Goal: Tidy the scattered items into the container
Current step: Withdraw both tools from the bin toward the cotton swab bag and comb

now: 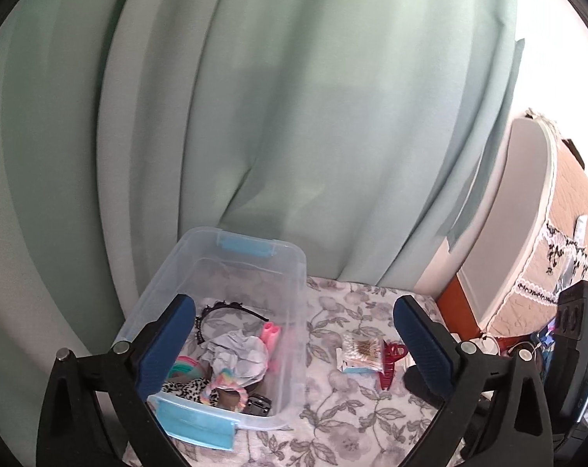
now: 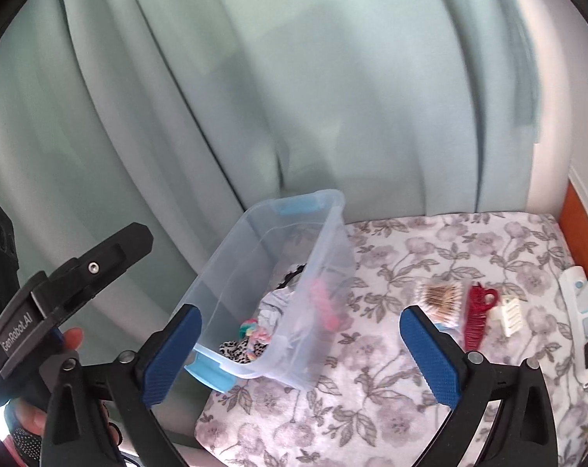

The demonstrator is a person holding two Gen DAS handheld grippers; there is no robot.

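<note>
A clear plastic container [image 1: 294,292] with blue latches sits at the left of the floral-covered surface [image 1: 352,408]; it also shows in the right wrist view [image 2: 333,233]. Inside lie a black headband [image 1: 231,309], a pink clip [image 1: 271,332], crumpled grey cloth [image 1: 239,354], scrunchies and a leopard-print piece. A pack of cotton swabs [image 1: 362,352] and a red claw clip [image 1: 391,362] lie to the container's right, also in the right wrist view: swabs [image 2: 441,297], clip [image 2: 478,311]. My left gripper [image 1: 296,350] is open and empty above the container's near end. My right gripper [image 2: 300,350] is open and empty.
Pale green curtains [image 1: 294,116] hang behind the surface. A small white item [image 2: 511,313] lies right of the red clip. A white and blue object [image 2: 581,303] sits at the right edge, with a wooden frame [image 2: 581,229] beyond. The left gripper's body [image 2: 60,295] is at the left.
</note>
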